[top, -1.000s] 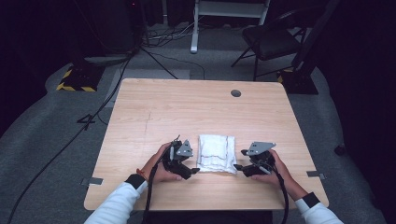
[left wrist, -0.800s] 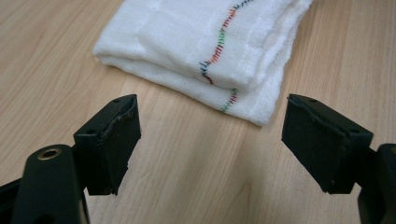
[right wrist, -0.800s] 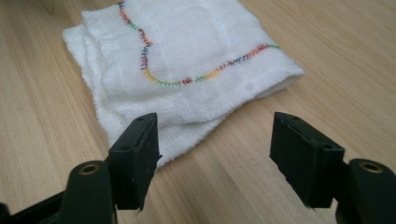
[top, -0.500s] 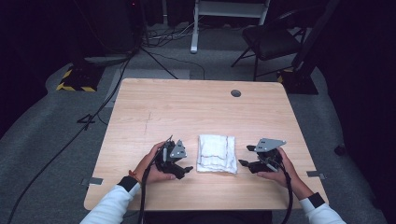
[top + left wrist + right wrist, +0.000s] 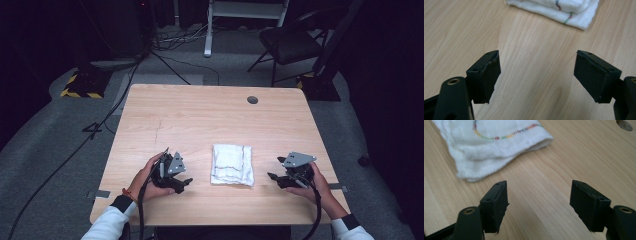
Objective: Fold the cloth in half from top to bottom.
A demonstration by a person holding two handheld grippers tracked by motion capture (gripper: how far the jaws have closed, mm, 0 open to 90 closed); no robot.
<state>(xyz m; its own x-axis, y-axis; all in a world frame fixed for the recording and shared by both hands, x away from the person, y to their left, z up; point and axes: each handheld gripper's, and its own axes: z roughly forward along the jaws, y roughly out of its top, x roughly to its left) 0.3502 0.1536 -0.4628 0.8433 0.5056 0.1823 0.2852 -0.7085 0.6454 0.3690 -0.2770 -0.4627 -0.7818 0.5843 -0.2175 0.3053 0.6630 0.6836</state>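
A folded white cloth [image 5: 231, 164] is lying on the wooden bench [image 5: 200, 120], toward the near edge, between the 2 grippers. The left gripper [image 5: 182, 184] is resting low by the bench, held in the left hand [image 5: 150, 177], just left of the cloth and apart from it. In the left gripper view its fingers [image 5: 485, 76] are standing wide apart, gripping nothing, with the cloth [image 5: 564, 10] lying beyond them. The right gripper [image 5: 272, 177], held in the right hand [image 5: 312, 185], is sitting right of the cloth. Its fingers [image 5: 495, 206] are spread wide too, holding nothing, and the cloth [image 5: 491, 145], stitched with a coloured line, is lying ahead.
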